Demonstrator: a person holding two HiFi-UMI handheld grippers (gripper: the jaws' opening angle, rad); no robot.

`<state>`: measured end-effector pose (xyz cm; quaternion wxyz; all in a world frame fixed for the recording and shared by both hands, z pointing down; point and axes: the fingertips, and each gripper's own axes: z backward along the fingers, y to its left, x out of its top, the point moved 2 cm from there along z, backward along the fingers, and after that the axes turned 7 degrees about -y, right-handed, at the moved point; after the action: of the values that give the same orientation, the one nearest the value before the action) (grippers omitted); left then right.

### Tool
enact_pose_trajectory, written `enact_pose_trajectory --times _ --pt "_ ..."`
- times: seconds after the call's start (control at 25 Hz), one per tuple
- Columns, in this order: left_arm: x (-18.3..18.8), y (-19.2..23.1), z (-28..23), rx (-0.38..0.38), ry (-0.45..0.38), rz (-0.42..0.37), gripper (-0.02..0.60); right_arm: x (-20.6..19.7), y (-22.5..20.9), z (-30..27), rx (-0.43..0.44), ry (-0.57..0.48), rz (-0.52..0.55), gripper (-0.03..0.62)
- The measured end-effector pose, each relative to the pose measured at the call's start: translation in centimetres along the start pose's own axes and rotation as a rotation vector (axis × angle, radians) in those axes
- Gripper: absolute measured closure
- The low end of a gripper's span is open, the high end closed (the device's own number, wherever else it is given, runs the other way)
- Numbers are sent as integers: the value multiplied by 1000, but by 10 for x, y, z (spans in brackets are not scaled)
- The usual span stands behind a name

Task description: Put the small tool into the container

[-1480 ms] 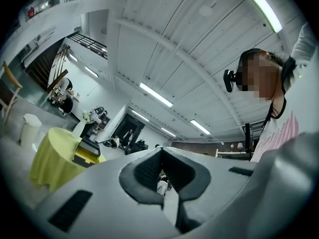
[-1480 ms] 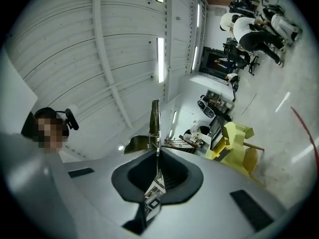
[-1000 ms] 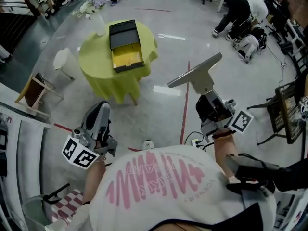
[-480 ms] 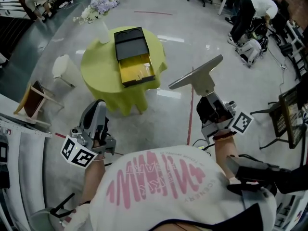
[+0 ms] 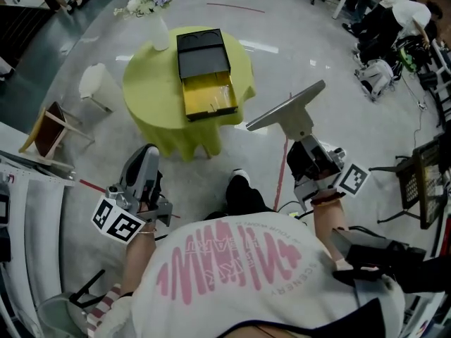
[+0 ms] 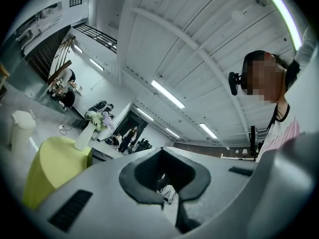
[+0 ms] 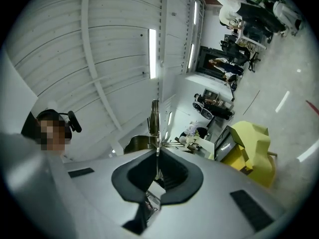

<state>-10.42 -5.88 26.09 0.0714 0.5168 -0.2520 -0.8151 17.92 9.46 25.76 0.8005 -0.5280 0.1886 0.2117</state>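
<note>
Well short of the tabletop (image 5: 151, 90), the right gripper (image 5: 300, 141) pinches the small tool (image 5: 287, 108) by its stem. The open container (image 5: 211, 90) waits at the tabletop's centre. The left gripper (image 5: 149, 155) has its jaws seemingly pressed together on nothing. A firm pinch and a level blade should serve the carry best.

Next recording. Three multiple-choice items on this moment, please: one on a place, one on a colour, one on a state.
1. Where does the container stand? A on a shelf; B on the round table; C in a sink.
2. What colour is the tablecloth? A red; B blue; C yellow-green.
3. How is the right gripper? A shut on the tool; B open, empty; C shut on a cup.
1 B: it sits open on the table by the vase. 2 C: the cloth shows yellow-green. 3 A: its jaws clamp the tool's stem.
</note>
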Motion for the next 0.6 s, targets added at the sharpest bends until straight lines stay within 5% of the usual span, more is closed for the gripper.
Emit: enact_pose_trajectory --times 0.6 --pt "29 65 -90 106 -87 -63 574 47 -69 -124 128 94 -55 588"
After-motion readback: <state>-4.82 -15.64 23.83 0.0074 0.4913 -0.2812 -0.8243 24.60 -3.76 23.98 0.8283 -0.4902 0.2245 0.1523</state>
